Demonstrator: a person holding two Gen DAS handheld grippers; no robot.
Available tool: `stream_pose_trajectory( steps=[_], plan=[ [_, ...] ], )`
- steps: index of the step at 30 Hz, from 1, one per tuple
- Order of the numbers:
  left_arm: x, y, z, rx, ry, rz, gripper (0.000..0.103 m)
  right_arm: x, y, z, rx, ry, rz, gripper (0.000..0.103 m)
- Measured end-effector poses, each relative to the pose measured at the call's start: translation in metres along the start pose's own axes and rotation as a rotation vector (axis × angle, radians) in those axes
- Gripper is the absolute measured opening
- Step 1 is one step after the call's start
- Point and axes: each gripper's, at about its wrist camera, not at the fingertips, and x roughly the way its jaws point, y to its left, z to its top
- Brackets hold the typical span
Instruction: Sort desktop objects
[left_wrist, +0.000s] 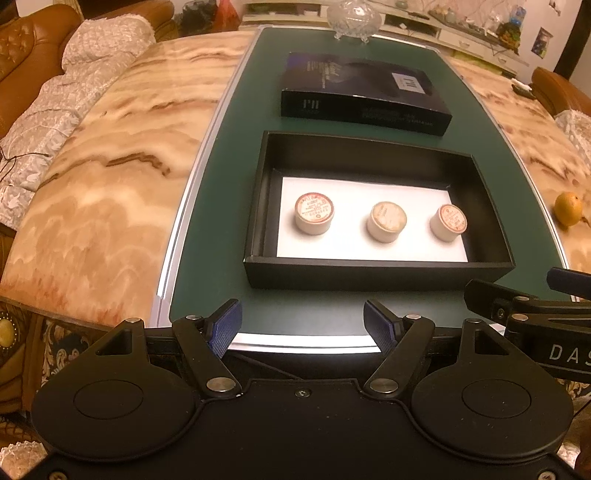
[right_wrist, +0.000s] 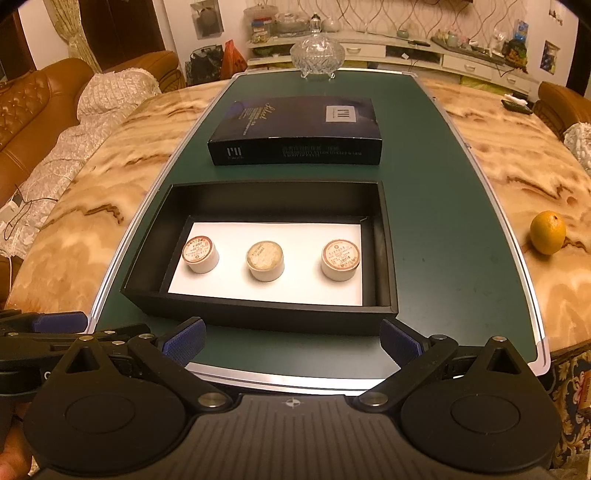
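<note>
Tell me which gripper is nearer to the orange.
Right. The right gripper is over the near edge of the mat, with the orange ahead to its right. The left gripper is beside it, farther left, so farther away.

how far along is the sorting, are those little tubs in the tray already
Done, it seems: three small round tubs stand in a row inside the open black tray. In hand: nothing; the left tool and right tool are both open and empty, near the mat's front edge. Possibly left: the dark box behind the tray looks like its lid, and an orange sits off the mat.
</note>
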Motion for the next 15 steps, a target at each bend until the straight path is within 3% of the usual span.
stream_pose_trajectory(
  steps=[15],
  plan=[
    [-0.002, -0.001, -0.014, 0.008, 0.004, 0.003, 0.072, -0.005, 0.002, -0.013, -0.011, -0.021, -0.008, 0.103]
  ],
)
